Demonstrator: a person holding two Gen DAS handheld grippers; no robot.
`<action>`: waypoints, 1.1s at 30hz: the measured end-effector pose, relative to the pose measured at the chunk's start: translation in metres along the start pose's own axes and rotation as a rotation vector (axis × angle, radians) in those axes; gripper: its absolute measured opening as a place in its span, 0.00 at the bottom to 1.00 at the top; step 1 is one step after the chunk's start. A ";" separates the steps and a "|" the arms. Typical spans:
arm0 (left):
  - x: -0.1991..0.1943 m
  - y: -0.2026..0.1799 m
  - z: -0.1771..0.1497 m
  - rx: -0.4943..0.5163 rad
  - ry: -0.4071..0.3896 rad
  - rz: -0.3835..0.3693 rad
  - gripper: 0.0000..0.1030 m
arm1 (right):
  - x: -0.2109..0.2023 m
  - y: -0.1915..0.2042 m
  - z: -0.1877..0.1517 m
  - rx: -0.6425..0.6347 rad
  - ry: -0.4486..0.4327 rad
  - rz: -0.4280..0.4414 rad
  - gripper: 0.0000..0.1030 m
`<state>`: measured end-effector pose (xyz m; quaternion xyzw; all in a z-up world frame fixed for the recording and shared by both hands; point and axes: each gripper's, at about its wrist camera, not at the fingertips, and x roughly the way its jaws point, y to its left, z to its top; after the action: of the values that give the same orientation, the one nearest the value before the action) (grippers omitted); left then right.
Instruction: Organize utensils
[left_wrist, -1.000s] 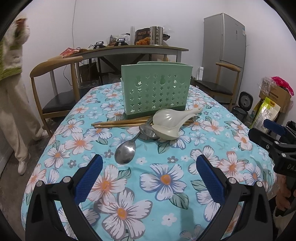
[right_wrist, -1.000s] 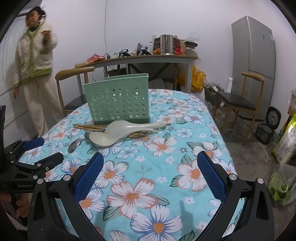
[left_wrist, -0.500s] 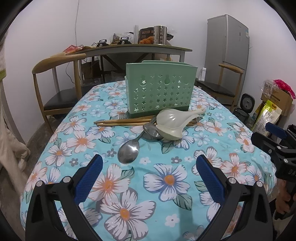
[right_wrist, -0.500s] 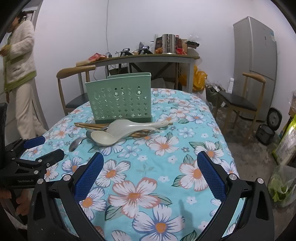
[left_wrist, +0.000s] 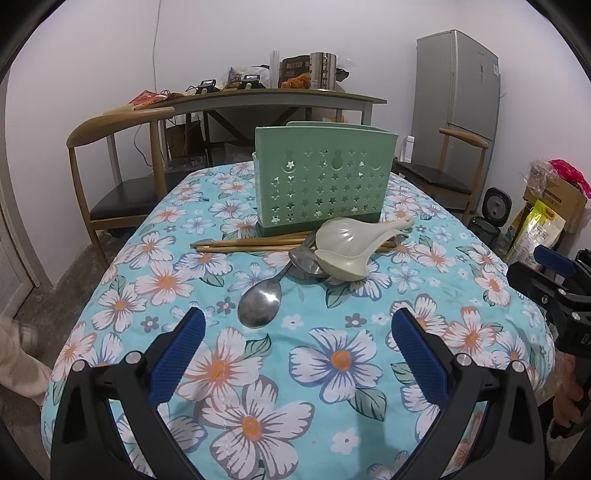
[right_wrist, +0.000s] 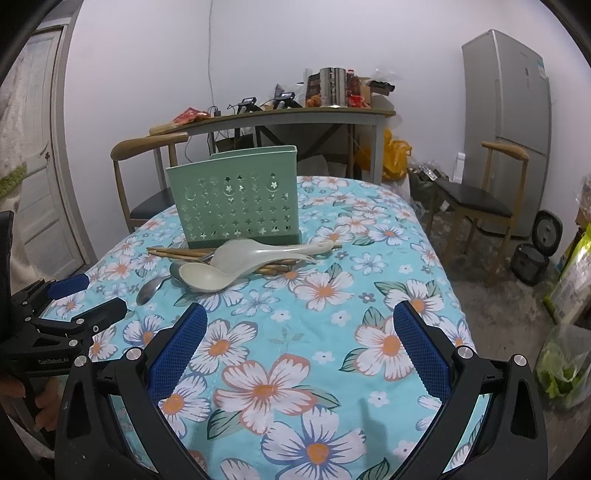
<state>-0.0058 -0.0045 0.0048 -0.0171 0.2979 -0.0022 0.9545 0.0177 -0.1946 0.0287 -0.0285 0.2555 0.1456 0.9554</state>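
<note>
Both jaws are held wide open, with nothing in them. The spoons (left_wrist: 343, 247) are piled at 12 o'clock by the holder (left_wrist: 323, 177), so they can be reached.

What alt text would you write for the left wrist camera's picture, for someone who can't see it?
A pile of utensils lies on a flowered tablecloth before an upright green holder: wooden chopsticks, two metal spoons and two pale plastic ladles. The open left gripper frames the foreground, holding nothing; the right gripper shows at the right edge.

Home dining room: fridge (left_wrist: 458, 81), chairs (left_wrist: 118, 162)
</note>
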 end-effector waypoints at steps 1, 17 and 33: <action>0.000 0.000 0.000 0.000 0.002 -0.002 0.96 | 0.000 0.000 0.000 -0.003 0.002 0.002 0.94; 0.002 0.000 0.001 -0.007 0.002 -0.003 0.96 | 0.001 0.000 -0.001 -0.002 0.002 0.003 0.94; 0.000 0.001 0.002 -0.009 -0.004 -0.004 0.96 | 0.002 0.000 -0.001 -0.001 0.006 0.003 0.94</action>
<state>-0.0044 -0.0040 0.0059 -0.0219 0.2957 -0.0027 0.9550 0.0189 -0.1946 0.0269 -0.0290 0.2584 0.1471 0.9543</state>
